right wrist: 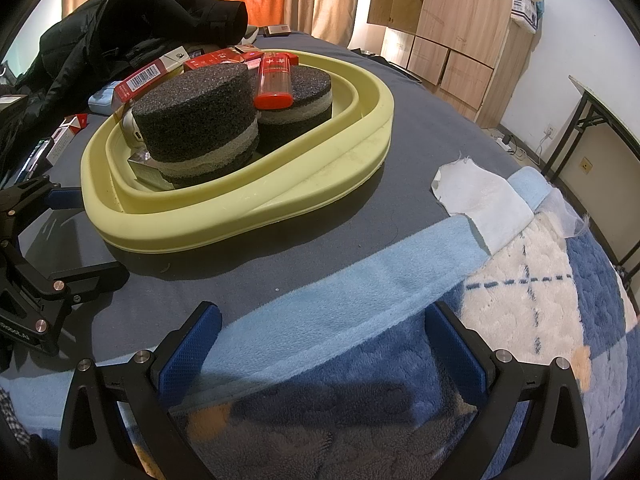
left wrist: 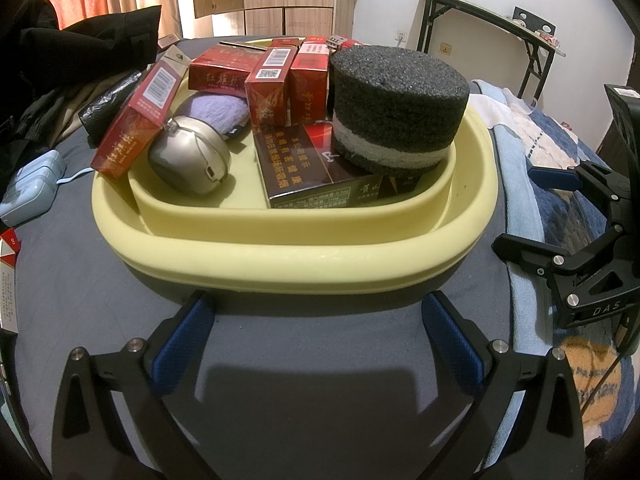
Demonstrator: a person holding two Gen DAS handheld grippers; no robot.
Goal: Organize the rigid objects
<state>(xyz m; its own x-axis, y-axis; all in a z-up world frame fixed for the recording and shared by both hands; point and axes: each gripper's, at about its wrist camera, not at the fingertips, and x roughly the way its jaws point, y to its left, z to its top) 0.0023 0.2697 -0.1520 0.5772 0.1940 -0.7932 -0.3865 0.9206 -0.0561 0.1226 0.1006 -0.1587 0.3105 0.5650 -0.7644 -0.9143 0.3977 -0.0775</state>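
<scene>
Both the left gripper (left wrist: 316, 336) and right gripper (right wrist: 320, 344) hover spread and empty over the bed's near edge. Red cardboard boxes (left wrist: 267, 88) and dark foam cylinders (left wrist: 396, 104) already fill the pale yellow plastic tray (left wrist: 296, 256) mid-bed; sorting looks nearly finished, and next likely comes fetching stray red-and-white packs (right wrist: 74, 124) by the bed's left edge.

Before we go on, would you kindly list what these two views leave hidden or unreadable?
- Second foam cylinder: hidden in the left wrist view behind the front foam cylinder.
- Silver mouse: in the right wrist view only a sliver shows beside that cylinder.
- Dark box: its far end is covered by the cylinder; the small print is unreadable.
- White and red packet: cut off by the left wrist view's edge.
- Yellow tray: its far rim is hidden by boxes.
</scene>
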